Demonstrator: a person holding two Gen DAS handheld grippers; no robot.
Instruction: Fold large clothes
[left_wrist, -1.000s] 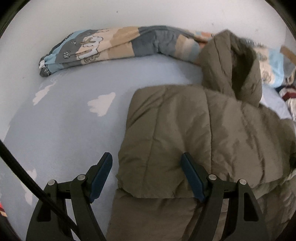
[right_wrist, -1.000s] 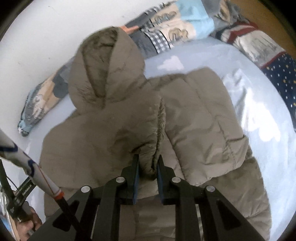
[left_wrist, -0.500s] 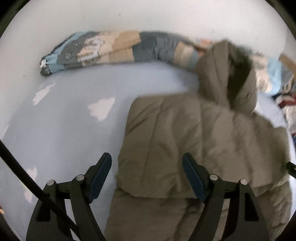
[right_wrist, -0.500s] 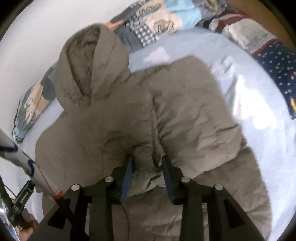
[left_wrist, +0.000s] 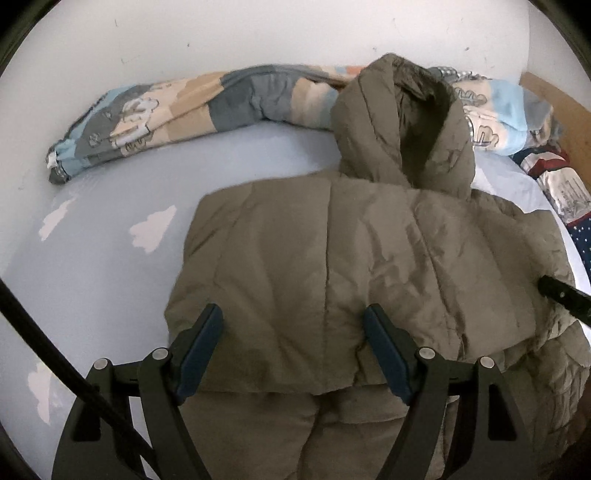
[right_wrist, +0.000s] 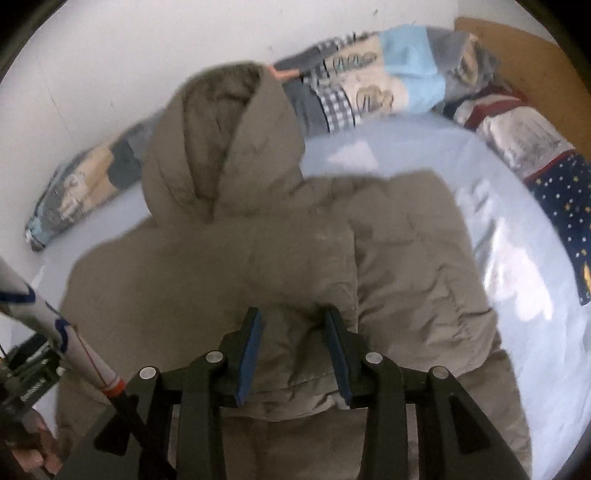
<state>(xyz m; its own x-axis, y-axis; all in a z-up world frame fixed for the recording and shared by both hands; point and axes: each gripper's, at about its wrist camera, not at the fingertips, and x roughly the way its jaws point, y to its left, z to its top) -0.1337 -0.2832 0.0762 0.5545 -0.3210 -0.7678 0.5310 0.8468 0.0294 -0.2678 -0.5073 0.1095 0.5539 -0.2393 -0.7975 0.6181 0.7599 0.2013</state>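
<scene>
Olive padded jacket (left_wrist: 332, 266) lies flat on the pale blue bed sheet (left_wrist: 92, 266), sleeves folded in over the body; left gripper (left_wrist: 293, 345) gapes wide, empty; right gripper (right_wrist: 293, 343) is opening, sleeve cuff loose between its jaws; risk: puffy sleeve springs back, or a pad snags the cuff and drags the fold open.
</scene>
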